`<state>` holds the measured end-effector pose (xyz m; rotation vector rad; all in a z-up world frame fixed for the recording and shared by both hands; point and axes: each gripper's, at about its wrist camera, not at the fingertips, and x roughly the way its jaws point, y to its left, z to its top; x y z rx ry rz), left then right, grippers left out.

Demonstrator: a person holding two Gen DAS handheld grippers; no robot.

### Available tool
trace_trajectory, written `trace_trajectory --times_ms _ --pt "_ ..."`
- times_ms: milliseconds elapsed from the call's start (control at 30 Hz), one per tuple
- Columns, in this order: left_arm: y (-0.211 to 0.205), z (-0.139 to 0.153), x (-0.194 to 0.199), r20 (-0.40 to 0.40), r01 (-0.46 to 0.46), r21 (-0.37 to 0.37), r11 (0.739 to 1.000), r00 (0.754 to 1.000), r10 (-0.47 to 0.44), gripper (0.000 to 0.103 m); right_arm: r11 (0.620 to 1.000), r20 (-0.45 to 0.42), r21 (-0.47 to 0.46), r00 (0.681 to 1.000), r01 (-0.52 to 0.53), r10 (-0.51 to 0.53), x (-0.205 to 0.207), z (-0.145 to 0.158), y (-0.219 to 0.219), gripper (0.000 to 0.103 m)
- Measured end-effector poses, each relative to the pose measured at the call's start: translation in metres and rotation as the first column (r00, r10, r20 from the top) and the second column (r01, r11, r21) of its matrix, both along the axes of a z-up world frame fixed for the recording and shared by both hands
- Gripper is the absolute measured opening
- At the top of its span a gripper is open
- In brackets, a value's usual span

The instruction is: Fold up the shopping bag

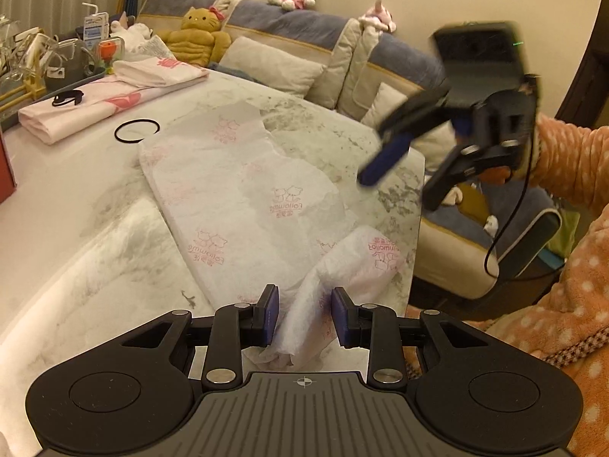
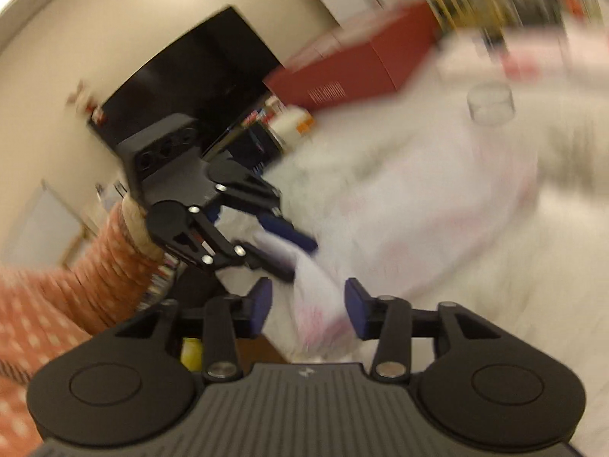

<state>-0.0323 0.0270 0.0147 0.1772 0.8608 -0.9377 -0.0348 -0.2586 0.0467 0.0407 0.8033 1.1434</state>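
A white shopping bag [image 1: 236, 198] with pink cat prints lies crumpled on the marble table [image 1: 95, 259]. Its near end is rolled into a tube [image 1: 342, 266] that runs back between the pads of my left gripper [image 1: 304, 316], which is shut on it. In the blurred right wrist view, that left gripper [image 2: 300, 255] clamps the white roll [image 2: 319, 304]. My right gripper [image 1: 399, 190] hangs in the air over the table's right edge, jaws open with nothing between them; a person's orange dotted sleeve [image 1: 571, 160] is behind it. Seen from its own camera, my right gripper [image 2: 308, 304] stands open just short of the roll.
Folded pink-and-white bags [image 1: 76, 110] are stacked at the back left beside a black ring [image 1: 136, 132] and a tray of glassware [image 1: 38, 64]. A red box [image 2: 354, 72] and a clear cup [image 2: 491, 104] stand on the table. A sofa [image 1: 285, 57] with plush toys lies beyond.
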Motion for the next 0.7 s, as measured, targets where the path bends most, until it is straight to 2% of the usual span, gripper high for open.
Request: trace_trajectory --times_ms 33,67,133,167,267,300,333,400,433,500,600,667,700 --pt "-0.003 0.001 0.0 -0.001 0.005 0.014 1.0 1.0 -0.005 0.031 1.0 0.094 -0.031 0.996 -0.005 0.008 -0.01 0.008 0.007 0.071" --pt "-0.005 0.002 0.001 -0.002 0.006 0.026 1.0 1.0 -0.006 0.031 0.998 0.183 -0.063 0.983 -0.006 0.018 -0.02 0.015 0.014 0.073" --pt "-0.01 0.004 0.001 -0.002 0.009 0.047 0.999 1.0 -0.009 0.031 0.991 0.308 -0.131 0.951 0.008 0.032 -0.033 0.016 0.034 0.071" --pt "-0.012 0.005 0.001 -0.002 0.008 0.054 0.999 1.0 -0.008 0.031 0.987 0.317 -0.161 0.947 0.006 0.046 -0.035 0.013 0.042 0.068" --pt "-0.013 0.005 -0.002 0.004 -0.004 0.06 0.998 1.0 0.003 0.031 0.971 0.262 -0.24 0.962 -0.01 0.075 -0.028 -0.007 0.071 0.038" --pt "-0.012 0.005 -0.003 0.007 -0.007 0.06 0.998 1.0 0.007 0.031 0.964 0.241 -0.267 0.969 0.007 0.06 -0.024 -0.015 0.077 0.017" --pt "-0.012 0.005 -0.005 0.01 -0.01 0.061 0.998 1.0 0.009 0.031 0.962 0.205 -0.274 0.978 0.017 0.041 -0.018 -0.021 0.079 0.007" --pt "-0.008 0.006 -0.009 0.012 -0.02 0.061 0.998 1.0 0.019 0.031 0.98 0.059 -0.197 0.998 0.031 -0.02 -0.001 -0.027 0.073 0.004" --pt "-0.006 0.007 -0.011 0.015 -0.026 0.058 0.998 1.0 0.025 0.031 0.987 -0.032 -0.152 0.998 0.05 -0.055 0.01 -0.029 0.065 0.001" --pt "0.0 0.008 -0.012 0.024 -0.043 0.044 0.998 0.999 0.042 0.031 0.991 -0.145 -0.093 0.983 0.1 -0.113 0.025 -0.033 0.049 0.0" --pt "0.008 0.01 -0.01 0.035 -0.072 0.02 0.997 0.997 0.071 0.031 0.983 -0.237 -0.093 0.955 0.159 -0.177 0.039 -0.044 0.033 0.0" --pt "0.009 0.01 -0.008 0.033 -0.077 0.01 0.997 0.997 0.076 0.031 0.983 -0.308 -0.059 0.933 0.177 -0.186 0.046 -0.056 0.023 0.0" --pt "0.009 0.009 -0.007 0.031 -0.079 0.006 0.997 0.996 0.078 0.031 0.982 -0.308 -0.053 0.932 0.182 -0.189 0.047 -0.057 0.022 0.0"
